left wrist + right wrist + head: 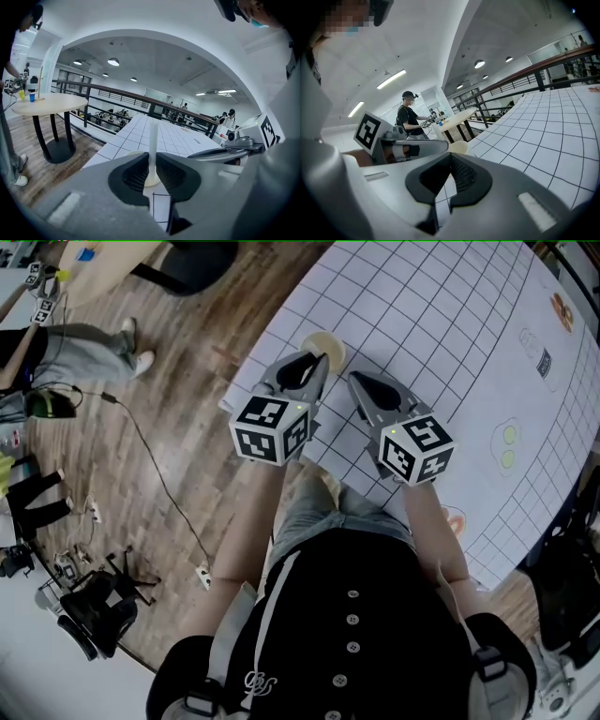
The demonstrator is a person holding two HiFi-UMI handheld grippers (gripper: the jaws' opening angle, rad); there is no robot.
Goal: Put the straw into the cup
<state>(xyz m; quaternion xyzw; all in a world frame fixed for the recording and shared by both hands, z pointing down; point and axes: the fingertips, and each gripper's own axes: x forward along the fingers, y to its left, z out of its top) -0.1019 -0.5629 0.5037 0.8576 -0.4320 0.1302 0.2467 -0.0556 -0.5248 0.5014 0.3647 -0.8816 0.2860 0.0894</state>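
The left tongs (152, 158) grip the straw (153, 133) upright, so its lower end points down at the cup (330, 345) just past their tips (whether it has entered the mouth I cannot tell). The right tongs (450, 157) hang closed and empty just beside. The cup stands near the table's (450, 315) left edge, with open grid to the right.
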